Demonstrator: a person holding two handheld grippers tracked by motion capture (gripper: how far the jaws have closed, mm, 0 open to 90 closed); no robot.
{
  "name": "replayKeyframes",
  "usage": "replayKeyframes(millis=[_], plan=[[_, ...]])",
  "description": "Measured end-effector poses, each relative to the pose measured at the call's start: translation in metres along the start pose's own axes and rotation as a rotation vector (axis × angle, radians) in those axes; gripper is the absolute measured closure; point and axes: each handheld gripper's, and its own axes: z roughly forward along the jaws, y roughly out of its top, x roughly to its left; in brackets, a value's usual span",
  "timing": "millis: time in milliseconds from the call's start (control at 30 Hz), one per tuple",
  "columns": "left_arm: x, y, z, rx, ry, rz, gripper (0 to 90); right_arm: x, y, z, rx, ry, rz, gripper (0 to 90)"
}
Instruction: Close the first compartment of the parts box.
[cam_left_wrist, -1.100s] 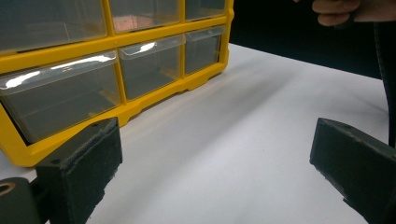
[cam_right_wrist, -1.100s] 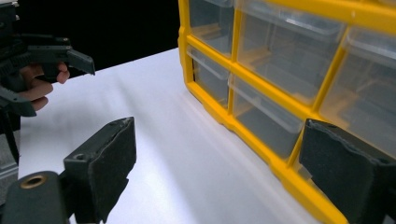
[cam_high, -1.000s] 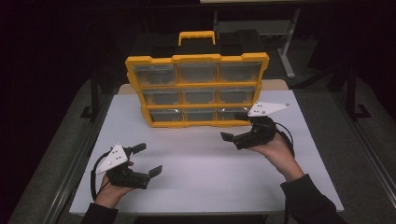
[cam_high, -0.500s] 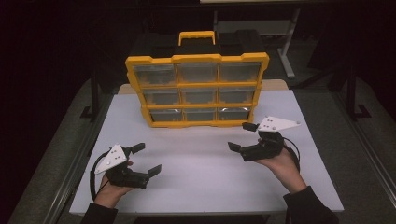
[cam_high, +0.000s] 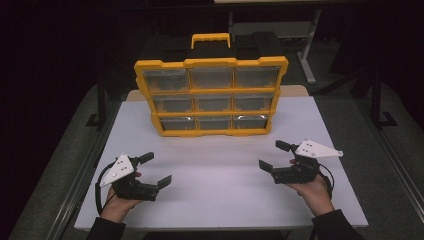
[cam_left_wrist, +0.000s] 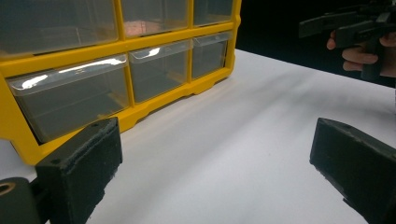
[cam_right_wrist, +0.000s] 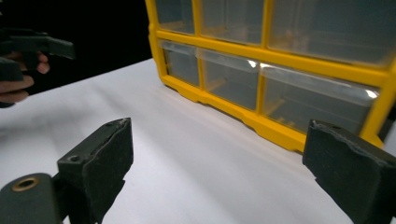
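A yellow organizer box (cam_high: 212, 93) with nine clear drawers stands upright at the back middle of the white table (cam_high: 220, 200). My left gripper (cam_high: 156, 169) rests at the near left, open, with nothing between its fingers. My right gripper (cam_high: 272, 156) is at the near right, also open and holding nothing. Both point inward toward the box and stay well apart from it. In the left gripper view the left gripper (cam_left_wrist: 215, 172) faces the box's lower drawers (cam_left_wrist: 123, 46), with the right gripper (cam_left_wrist: 345, 28) farther off. From the right gripper (cam_right_wrist: 224, 170), the box (cam_right_wrist: 280, 58) and the left gripper (cam_right_wrist: 32, 46) are visible.
The box carries a yellow handle (cam_high: 210, 38) on top. Bare white table lies between the two grippers and in front of the box. Behind the table is a dark floor with the metal legs of another table (cam_high: 307, 55).
My right gripper has drawn back from the box's lower right drawer toward the near edge and slightly right. The left gripper has stayed put.
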Motion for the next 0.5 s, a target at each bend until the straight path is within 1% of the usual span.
replayKeyframes(millis=[67, 100, 167, 200, 267, 300, 400, 433, 500], plan=[[0.0, 0.0, 0.0, -0.001, 0.0, -0.001, 1.8, -0.001, -0.002, -0.002, -0.001, -0.009, -0.001, 8.3], [0.0, -0.001, 0.0, -0.003, 0.001, -0.001, 1.8, -0.002, -0.007, -0.006, -0.011, -0.022, 0.002, 8.3], [0.001, -0.001, 0.0, -0.007, 0.007, -0.008, 1.8, -0.003, -0.01, -0.01, -0.023, -0.037, 0.0, 8.0], [0.001, -0.001, -0.001, -0.009, 0.009, -0.006, 1.8, -0.003, -0.012, -0.012, -0.03, -0.042, 0.003, 7.6], [0.001, -0.001, -0.001, -0.011, 0.012, -0.008, 1.8, -0.003, -0.014, -0.015, -0.034, -0.055, 0.002, 7.1], [0.001, -0.001, -0.001, -0.012, 0.015, -0.009, 1.8, -0.003, -0.016, -0.017, -0.035, -0.069, 0.003, 6.5], [0.001, -0.001, -0.001, -0.012, 0.02, -0.011, 1.8, -0.004, -0.02, -0.022, -0.04, -0.083, 0.016, 4.8], [0.001, -0.001, -0.001, -0.014, 0.02, -0.011, 1.8, -0.004, -0.022, -0.023, -0.043, -0.095, 0.007, 3.7], [0.002, -0.002, -0.001, -0.015, 0.021, -0.008, 1.8, -0.003, -0.023, -0.026, -0.041, -0.107, 0.007, 2.7]])
